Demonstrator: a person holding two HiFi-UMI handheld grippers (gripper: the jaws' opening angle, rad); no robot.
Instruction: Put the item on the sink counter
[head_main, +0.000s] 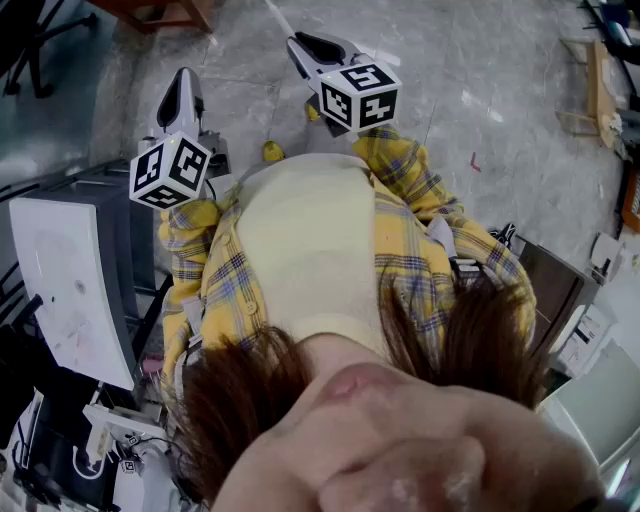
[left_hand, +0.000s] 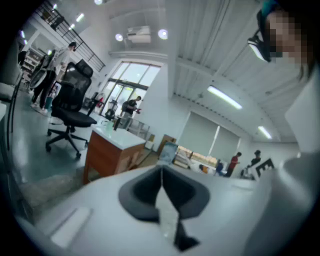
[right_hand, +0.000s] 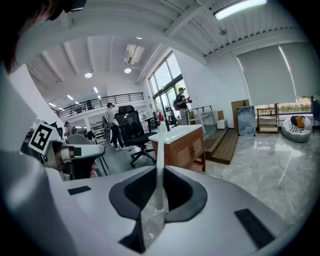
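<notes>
The left hand-held gripper (head_main: 184, 85) sits at the upper left of the head view and the right hand-held gripper (head_main: 305, 48) at the upper middle. Each carries a white cube with black square markers (left cube (head_main: 170, 170), right cube (head_main: 360, 95)). Both are held up in front of a person's yellow plaid shirt (head_main: 225, 270), which is worn over a cream top (head_main: 305, 250). Grey marbled floor (head_main: 480, 90) fills the upper right of that frame.

In the left gripper view the dark jaws meet along a thin seam at lower centre, closed with nothing between them. The right gripper view shows the same: jaws pressed together and empty.

Past the jaws, a wood-sided worktop with a white top (right_hand: 182, 140) stands at mid-frame with a black swivel office chair (right_hand: 132, 135) to its left. A dark upright on the worktop may be a tap, though it is too small to tell.

The item cannot be made out in any view.
</notes>
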